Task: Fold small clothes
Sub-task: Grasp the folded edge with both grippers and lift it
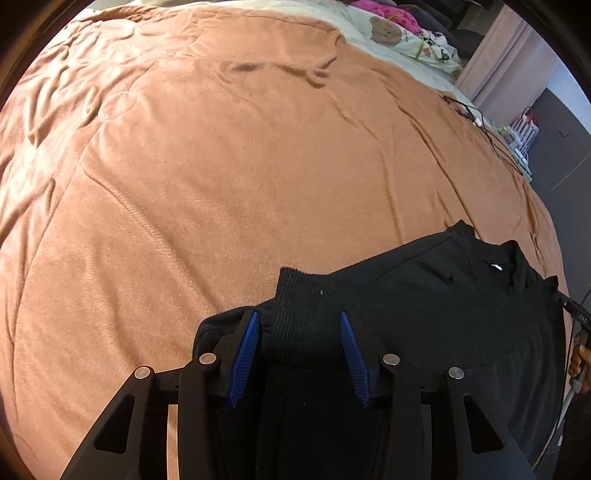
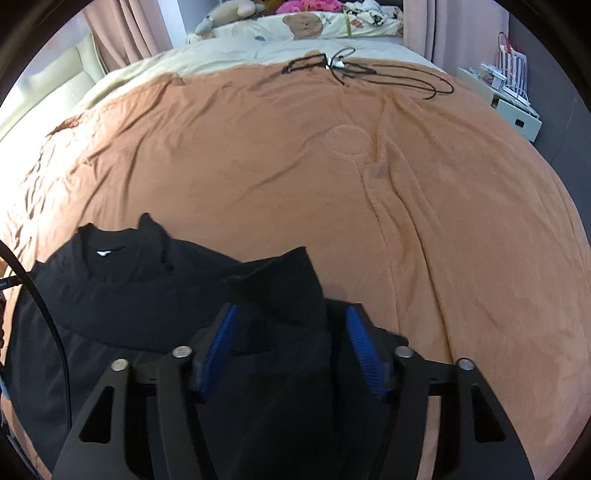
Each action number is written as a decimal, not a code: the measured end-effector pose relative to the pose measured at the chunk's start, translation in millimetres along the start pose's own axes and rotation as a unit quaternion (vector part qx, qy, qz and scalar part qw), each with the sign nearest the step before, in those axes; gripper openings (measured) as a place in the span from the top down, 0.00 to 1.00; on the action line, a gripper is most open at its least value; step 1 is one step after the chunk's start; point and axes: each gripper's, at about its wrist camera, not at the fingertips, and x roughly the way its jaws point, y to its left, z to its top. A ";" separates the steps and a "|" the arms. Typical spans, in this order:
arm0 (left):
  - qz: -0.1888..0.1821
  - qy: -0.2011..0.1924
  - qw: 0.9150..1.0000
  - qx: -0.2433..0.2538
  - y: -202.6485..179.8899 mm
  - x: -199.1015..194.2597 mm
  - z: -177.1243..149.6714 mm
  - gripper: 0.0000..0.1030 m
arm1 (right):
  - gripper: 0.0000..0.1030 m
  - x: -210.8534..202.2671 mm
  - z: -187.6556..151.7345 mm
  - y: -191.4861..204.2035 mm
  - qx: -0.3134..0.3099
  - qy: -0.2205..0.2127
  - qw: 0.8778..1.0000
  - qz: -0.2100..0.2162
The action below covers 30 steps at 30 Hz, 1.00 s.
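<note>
Garment (image 1: 424, 314) on blanket (image 1: 221, 184), near edge; cables (image 2: 351, 68) at far end.

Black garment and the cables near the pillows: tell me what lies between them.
Only bare orange blanket between the black garment and the cables, shown in the right wrist view.

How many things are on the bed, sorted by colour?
Black: 2, the black top and the tangle of black cables
Orange: 1, the orange blanket
Cream: 1, the cream bear-print quilt
Pink: 1, a pink bundle, too blurred to name
Total: 5
</note>
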 end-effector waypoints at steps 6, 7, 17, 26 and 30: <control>0.003 -0.016 1.000 0.006 -1.5 -3.7 7.4 0.93 | 0.94 10.1 8.9 9.8 -0.020 -0.009 1.000 -0.010; 0.001 -0.024 1.000 0.007 -1.1 -8.6 7.5 0.95 | 0.95 8.2 7.8 10.2 -0.024 -0.013 1.000 -0.012; -0.004 -0.098 0.995 0.006 -2.7 -67.2 17.2 0.96 | 0.96 -50.2 2.9 18.7 -0.018 -0.088 0.996 -0.021; 0.007 -0.118 0.993 0.006 -20.2 -67.9 56.1 0.96 | 0.96 -48.0 19.2 24.7 -0.005 -0.094 0.994 -0.052; 0.046 -0.101 0.994 -0.005 -19.0 -39.2 65.1 0.96 | 0.96 -23.4 32.7 27.3 0.004 -0.083 0.995 -0.058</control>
